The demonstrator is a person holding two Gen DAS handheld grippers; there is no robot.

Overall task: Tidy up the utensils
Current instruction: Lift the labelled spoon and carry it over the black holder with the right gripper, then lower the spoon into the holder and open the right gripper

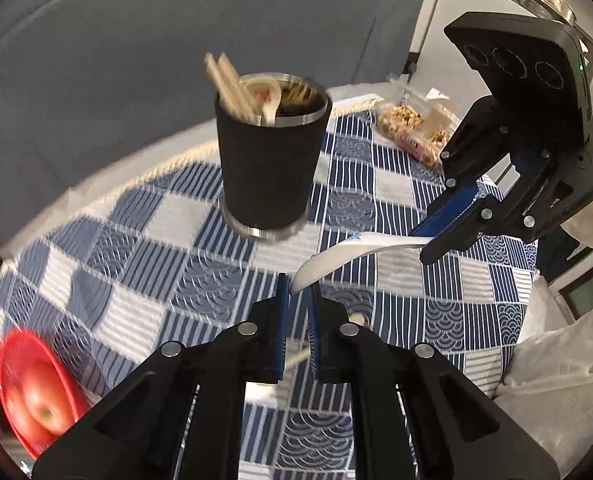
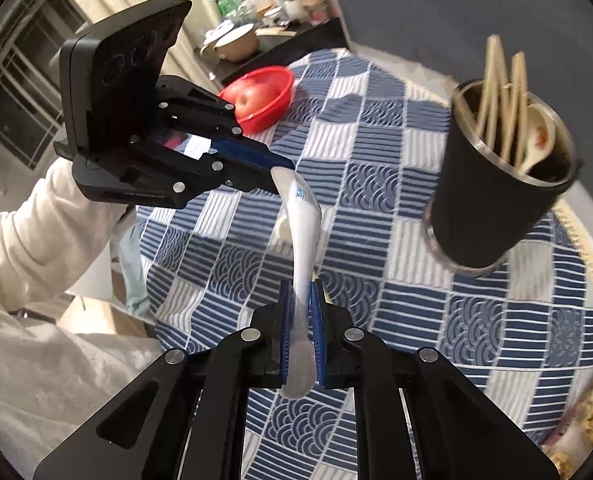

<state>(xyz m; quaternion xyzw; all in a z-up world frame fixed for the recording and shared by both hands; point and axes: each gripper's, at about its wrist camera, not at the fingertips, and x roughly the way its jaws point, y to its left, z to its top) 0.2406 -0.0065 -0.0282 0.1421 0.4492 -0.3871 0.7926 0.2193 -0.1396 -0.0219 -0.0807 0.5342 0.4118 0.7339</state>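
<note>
Both tools grip one white ceramic soup spoon: right tool clamps its handle, left tool its bowl. Handover under way; next, one releases, then the spoon goes into the black utensil cup ahead-right.

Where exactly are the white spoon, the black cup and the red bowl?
spoon [image 2: 302,236]: right wrist view, middle of its handle.
cup [image 1: 268,168]: left wrist view, black side wall.
bowl [image 2: 274,98]: right wrist view, red outer wall beside the apple.
</note>
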